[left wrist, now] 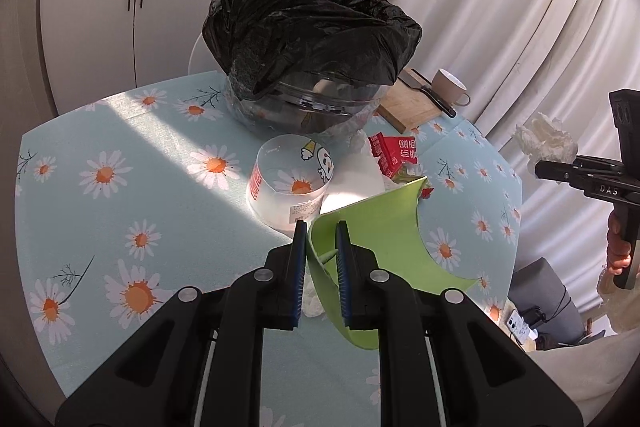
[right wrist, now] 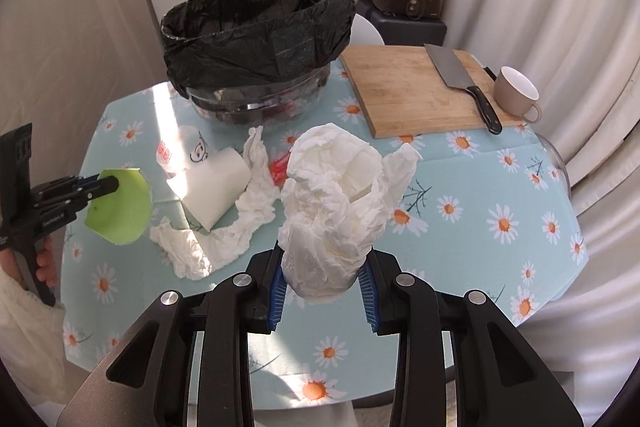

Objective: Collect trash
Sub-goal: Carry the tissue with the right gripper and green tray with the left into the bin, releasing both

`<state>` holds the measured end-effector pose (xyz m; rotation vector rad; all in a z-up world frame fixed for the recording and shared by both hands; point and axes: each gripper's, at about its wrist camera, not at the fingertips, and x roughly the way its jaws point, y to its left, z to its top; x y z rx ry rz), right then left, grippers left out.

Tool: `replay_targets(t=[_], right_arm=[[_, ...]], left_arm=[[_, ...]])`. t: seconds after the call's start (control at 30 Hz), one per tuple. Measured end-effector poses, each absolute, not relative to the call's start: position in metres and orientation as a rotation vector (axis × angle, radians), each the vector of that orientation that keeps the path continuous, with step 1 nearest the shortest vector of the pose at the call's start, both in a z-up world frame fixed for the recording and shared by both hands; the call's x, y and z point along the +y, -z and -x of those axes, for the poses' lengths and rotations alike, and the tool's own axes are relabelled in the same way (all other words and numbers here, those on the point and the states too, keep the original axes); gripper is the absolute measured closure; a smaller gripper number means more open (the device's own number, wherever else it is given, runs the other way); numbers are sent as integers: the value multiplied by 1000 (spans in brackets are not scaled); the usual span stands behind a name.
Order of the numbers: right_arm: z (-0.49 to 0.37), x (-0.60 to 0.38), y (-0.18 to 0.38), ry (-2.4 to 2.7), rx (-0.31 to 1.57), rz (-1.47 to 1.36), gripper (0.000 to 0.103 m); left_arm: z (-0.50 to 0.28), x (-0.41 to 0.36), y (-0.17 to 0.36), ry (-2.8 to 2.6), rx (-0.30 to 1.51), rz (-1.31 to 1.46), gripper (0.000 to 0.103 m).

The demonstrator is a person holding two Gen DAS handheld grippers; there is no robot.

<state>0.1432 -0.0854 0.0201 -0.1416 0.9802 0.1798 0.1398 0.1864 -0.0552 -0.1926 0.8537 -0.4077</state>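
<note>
Pinching a stiff green plastic cup (left wrist: 384, 227) by its thin rim in my nearly closed left gripper (left wrist: 320, 255), I squeezed a soft, light, crumpled white tissue wad (right wrist: 332, 203) at its base with my partly open right gripper (right wrist: 324, 287).

Soft crumpled white tissue (right wrist: 332, 195). Smooth green paper cup (left wrist: 376, 239). Shiny crinkly black plastic bag (right wrist: 256, 27). Matt wooden board (right wrist: 416, 87) with shiny metal knife (right wrist: 448, 67). Smooth flowery tablecloth (left wrist: 120, 187).
</note>
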Motion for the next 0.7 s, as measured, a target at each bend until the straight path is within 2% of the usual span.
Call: replay_targets(t=[0.33, 0.7], right_arm=[[-168, -67, -70, -242, 842, 142, 74], [-165, -47, -113, -258, 744, 102, 73]], left_arm=[[-128, 213, -6, 331, 733, 141, 88], [-145, 240, -49, 344, 696, 100, 88]])
